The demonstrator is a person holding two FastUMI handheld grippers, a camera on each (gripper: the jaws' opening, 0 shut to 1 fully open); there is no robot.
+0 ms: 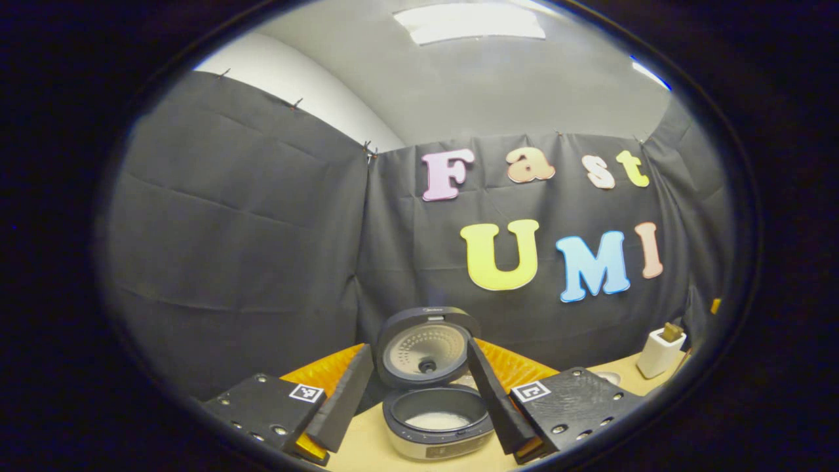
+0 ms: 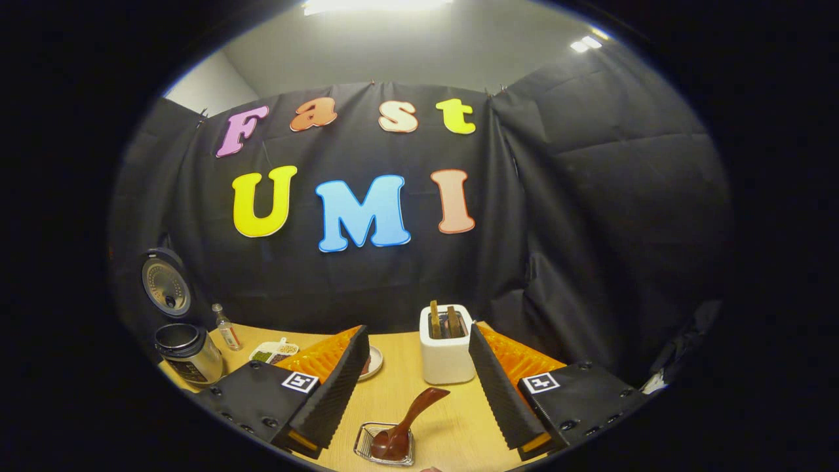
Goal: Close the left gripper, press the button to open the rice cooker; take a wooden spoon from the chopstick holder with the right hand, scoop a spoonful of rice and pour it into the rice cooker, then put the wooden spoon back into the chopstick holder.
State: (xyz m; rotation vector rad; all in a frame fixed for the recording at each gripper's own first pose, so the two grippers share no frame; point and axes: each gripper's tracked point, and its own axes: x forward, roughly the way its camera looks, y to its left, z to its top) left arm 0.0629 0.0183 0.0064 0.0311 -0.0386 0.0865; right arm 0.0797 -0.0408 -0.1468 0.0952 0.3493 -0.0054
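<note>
Hovering with both jaws apart | rice cooker point(image 1: 436, 393) lid up, rice in pot | wooden spoon point(image 2: 403, 426) lies in a wire tray point(image 2: 362, 440) before your right gripper point(image 2: 416, 380), not in chopstick holder point(image 2: 447, 357) | next: grasp its handle, return it upright.

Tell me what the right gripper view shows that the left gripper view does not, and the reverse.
Right gripper view: a brown spoon resting in a wire tray, a small bottle and a divided dish. Left gripper view: the white layer inside the cooker's pot. Both: the open rice cooker, the white chopstick holder and the table.
</note>
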